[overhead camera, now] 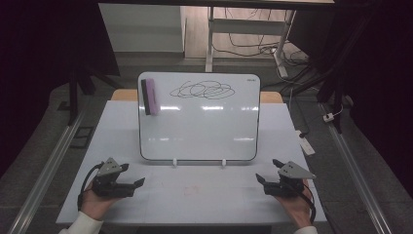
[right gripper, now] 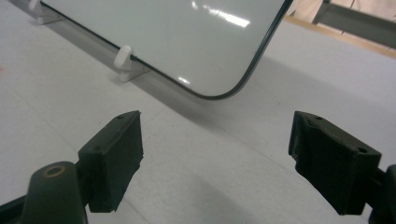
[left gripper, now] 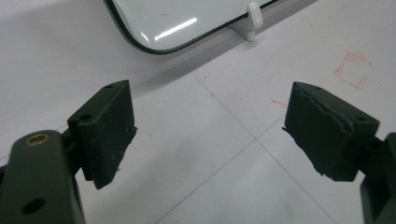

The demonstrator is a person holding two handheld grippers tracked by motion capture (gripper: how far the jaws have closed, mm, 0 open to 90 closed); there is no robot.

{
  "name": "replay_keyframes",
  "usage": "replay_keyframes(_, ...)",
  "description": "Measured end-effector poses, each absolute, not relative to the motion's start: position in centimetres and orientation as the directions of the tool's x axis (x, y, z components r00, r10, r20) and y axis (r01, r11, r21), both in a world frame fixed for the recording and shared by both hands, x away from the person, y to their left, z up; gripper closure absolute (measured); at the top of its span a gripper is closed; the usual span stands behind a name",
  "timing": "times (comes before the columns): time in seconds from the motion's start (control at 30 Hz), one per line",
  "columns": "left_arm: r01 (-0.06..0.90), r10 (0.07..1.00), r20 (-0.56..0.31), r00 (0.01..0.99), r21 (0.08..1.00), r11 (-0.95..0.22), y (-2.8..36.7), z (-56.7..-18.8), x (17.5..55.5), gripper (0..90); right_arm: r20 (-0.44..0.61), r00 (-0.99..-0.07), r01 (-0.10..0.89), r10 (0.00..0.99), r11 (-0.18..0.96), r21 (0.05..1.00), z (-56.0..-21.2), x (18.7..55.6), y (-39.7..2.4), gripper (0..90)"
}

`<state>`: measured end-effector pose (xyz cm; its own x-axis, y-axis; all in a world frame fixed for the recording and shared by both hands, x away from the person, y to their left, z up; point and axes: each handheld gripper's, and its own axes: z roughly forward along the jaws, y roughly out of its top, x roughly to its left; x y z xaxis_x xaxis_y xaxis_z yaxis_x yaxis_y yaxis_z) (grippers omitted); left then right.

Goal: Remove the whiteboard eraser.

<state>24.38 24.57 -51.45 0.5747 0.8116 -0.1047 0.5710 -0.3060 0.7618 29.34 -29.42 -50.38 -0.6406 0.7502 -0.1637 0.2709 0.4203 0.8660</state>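
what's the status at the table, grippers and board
Left gripper open, right gripper open, both empty, low on the white table. White-faced board upright, black scribble on it, purple eraser stuck upper left. Nothing between.

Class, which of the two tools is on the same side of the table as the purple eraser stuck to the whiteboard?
The left tool: the eraser sits at the whiteboard's upper left corner, opposite the right tool.

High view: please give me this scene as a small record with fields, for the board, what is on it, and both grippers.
board: white rectangular whiteboard with dark rim, propped upright on two small white feet
drawing: black scribble, upper middle of board
eraser: purple block with black pad, on board's upper left
left gripper: open, holds nothing
right gripper: open, holds nothing
surface: white table
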Motion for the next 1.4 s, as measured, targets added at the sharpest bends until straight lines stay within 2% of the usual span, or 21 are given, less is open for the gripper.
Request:
replay_keyframes(0.4, 0.581, 0.815, -0.114, 0.568, 0.757, -0.298, 24.8, -51.5, 24.3, 17.1, -0.146, -0.644, 0.292, 0.751, 0.418, 0.86, -50.6, 29.3, -29.2, 21.1)
replay_keyframes(1.0, 0.586, 0.818, -0.145, 0.557, 0.767, -0.263, 24.7, -50.7, 24.5, 18.9, -0.14, -0.64, 0.299, 0.755, 0.413, 0.86, -50.6, 29.3, -29.1, 21.2)
replay_keyframes(1.4, 0.525, 0.798, -0.139, 0.587, 0.815, -0.244, 23.8, -45.8, 26.5, 20.1, -0.143, -0.63, 0.302, 0.763, 0.41, 0.861, -50.6, 29.2, -29.0, 21.7)
